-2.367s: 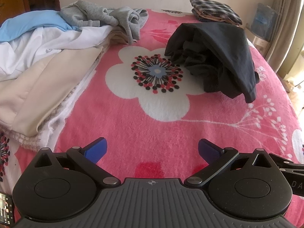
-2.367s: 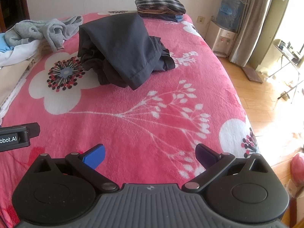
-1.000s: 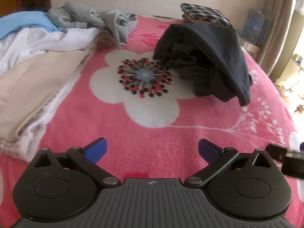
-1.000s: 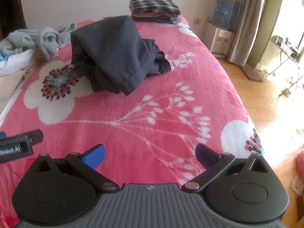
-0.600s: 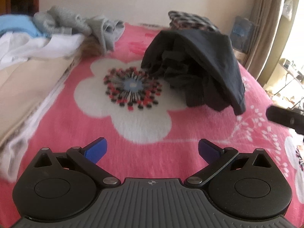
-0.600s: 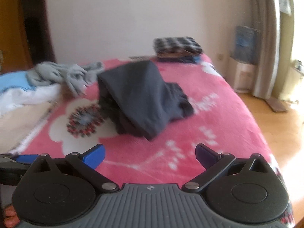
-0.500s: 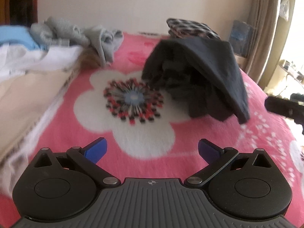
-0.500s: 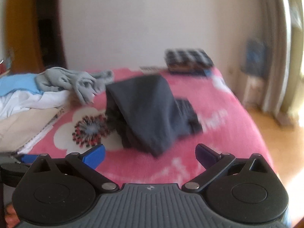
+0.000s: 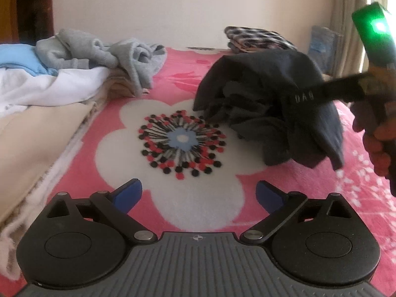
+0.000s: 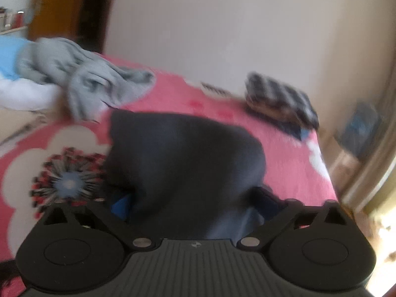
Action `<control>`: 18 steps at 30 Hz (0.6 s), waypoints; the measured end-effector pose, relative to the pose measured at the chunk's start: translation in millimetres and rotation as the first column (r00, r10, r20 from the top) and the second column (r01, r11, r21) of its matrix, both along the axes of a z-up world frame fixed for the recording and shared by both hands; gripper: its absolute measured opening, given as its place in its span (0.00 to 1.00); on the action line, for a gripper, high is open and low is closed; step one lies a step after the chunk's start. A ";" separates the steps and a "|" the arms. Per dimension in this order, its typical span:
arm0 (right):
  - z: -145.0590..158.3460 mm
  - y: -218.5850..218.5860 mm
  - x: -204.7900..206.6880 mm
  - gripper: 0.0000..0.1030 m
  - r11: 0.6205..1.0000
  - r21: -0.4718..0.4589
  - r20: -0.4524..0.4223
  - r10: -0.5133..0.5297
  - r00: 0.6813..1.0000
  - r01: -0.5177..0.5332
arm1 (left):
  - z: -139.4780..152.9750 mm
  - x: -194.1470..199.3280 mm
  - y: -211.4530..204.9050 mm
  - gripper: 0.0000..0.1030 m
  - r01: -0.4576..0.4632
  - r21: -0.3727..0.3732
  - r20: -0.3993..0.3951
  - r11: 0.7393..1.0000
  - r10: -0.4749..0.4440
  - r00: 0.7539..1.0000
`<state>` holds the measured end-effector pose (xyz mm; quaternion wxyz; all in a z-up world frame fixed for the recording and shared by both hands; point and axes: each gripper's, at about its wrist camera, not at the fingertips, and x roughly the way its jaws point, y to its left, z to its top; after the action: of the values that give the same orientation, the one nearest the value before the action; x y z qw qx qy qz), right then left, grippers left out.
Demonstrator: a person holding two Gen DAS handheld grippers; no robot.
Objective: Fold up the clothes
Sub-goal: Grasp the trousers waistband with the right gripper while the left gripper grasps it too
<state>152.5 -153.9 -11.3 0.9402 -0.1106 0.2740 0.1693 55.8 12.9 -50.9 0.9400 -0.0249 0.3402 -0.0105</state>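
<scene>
Right claw (image 10: 195, 205) sits spread around the dark garment (image 10: 185, 153), seemingly not yet pinching; left claw (image 9: 198, 193), spread and empty, has it at one o'clock.

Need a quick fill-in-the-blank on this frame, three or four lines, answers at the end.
1. The dark garment lies crumpled on a ____ floral blanket.
2. The right gripper has its open fingers on either side of the ____ garment.
3. The left gripper is open and holds ____.
4. The folded checked stack sits near the ____.

Answers: pink; dark; nothing; wall
</scene>
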 end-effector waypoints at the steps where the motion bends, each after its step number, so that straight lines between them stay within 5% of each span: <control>1: -1.1 -3.9 2.3 0.65 1.000 0.015 -0.018 -0.008 1.000 0.008 | -0.5 -1.6 -2.1 0.96 0.016 -0.003 0.001 1.000 -0.016 1.000; 2: -2.1 -7.9 4.6 0.60 0.999 0.030 -0.036 -0.016 0.999 0.017 | -0.9 -3.0 -4.3 0.96 0.031 -0.004 0.002 1.000 -0.031 1.000; 4: -4.2 -15.7 9.2 0.34 0.998 0.059 -0.071 -0.030 0.997 0.034 | -1.1 -4.0 -9.9 0.96 0.059 -0.003 0.002 0.998 -0.059 0.998; 7: -3.5 -29.1 11.2 0.08 0.991 0.118 -0.116 -0.043 0.992 0.057 | -1.2 -4.6 -18.4 0.94 0.095 -0.003 0.002 0.995 -0.095 0.995; 11: 12.0 -59.4 -15.7 0.05 0.961 0.271 -0.136 -0.018 0.991 0.055 | -1.5 -7.2 -24.1 0.90 0.129 -0.017 -0.021 0.991 -0.130 0.991; 18: 18.8 -91.2 -95.2 0.04 0.924 0.380 -0.227 0.135 0.965 -0.039 | 3.9 -21.1 7.1 0.84 0.064 -0.102 -0.070 0.993 -0.071 0.995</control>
<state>57.3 -245.0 7.5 0.8937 0.0797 0.3475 0.2726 34.7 20.0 -47.0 0.9235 -0.0607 0.3744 -0.0583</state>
